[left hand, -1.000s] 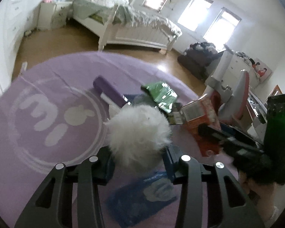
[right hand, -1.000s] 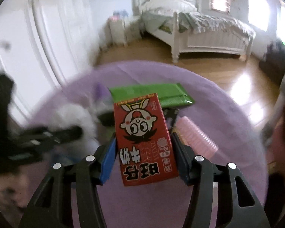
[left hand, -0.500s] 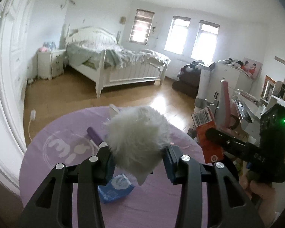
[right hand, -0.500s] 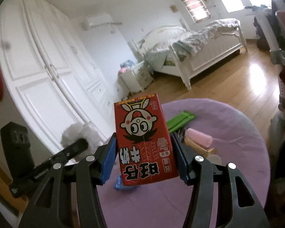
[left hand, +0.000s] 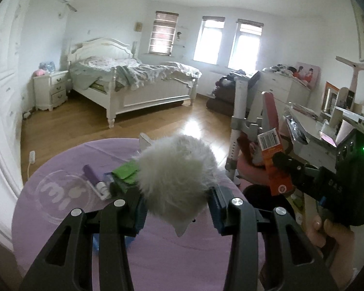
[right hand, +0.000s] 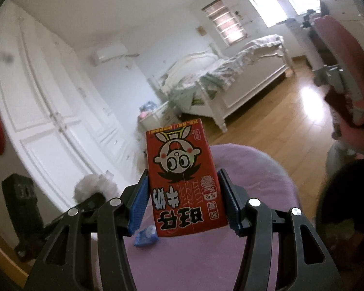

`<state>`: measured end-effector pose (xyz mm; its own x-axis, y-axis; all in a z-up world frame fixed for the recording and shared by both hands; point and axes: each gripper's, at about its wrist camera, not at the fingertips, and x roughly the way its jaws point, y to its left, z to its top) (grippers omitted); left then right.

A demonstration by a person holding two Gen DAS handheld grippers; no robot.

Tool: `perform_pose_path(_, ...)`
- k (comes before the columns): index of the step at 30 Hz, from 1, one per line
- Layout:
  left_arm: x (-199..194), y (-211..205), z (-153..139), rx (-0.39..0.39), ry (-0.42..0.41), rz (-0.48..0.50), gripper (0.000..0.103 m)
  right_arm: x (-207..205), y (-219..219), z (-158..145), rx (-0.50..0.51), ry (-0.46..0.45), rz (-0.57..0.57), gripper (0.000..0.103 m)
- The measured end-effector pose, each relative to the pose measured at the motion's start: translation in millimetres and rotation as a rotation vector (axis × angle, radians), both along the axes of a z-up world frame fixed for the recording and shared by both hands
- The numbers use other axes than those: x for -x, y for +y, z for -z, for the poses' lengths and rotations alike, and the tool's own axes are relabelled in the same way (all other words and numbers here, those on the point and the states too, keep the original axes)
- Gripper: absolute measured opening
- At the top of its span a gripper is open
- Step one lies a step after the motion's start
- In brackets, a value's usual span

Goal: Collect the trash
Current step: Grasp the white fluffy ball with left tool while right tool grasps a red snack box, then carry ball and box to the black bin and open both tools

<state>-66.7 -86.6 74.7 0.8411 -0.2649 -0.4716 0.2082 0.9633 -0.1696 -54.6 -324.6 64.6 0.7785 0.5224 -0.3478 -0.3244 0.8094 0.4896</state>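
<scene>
My left gripper (left hand: 176, 208) is shut on a white fluffy ball (left hand: 177, 179) and holds it above the round purple table (left hand: 60, 218). My right gripper (right hand: 184, 201) is shut on a red milk carton (right hand: 182, 181) with a cartoon face, held high over the table's right side; the carton also shows in the left wrist view (left hand: 274, 160). On the table lie a green wrapper (left hand: 126, 171), a purple tube (left hand: 92, 177) and a blue packet (right hand: 145, 236). A dark bin (right hand: 347, 215) stands at the table's right edge.
A white bed (left hand: 133, 84) and a nightstand (left hand: 51, 88) stand at the far wall. White wardrobe doors (right hand: 48, 126) line the left. A pink chair (left hand: 267, 126) and a cluttered desk (left hand: 327, 126) stand to the right. Wood floor (left hand: 85, 123) lies between.
Both grippers have lifted up and away from the table with their loads. The right gripper has swung right, toward the dark bin; the table items now sit lower and farther off.
</scene>
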Motion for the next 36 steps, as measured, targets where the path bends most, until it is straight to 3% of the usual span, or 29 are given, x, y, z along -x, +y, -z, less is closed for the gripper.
perform_pose_path(7,-11.0,-39.3,3.8,0.007,0.013,0.08,0.042,8.5,-55.8,9.1,-0.032,0.013,0.102,0.055)
perform_pose_path(17,-36.8,-96.2,18.9,0.097,0.07,0.248,0.042,17.9,-133.6,26.5,-0.066,0.043,0.259,0.055)
perform_pose_path(36,-83.7,-239.2,75.9,0.058,0.251,0.542,0.042,32.6,-229.7,93.7,-0.123,0.165,0.47,0.055)
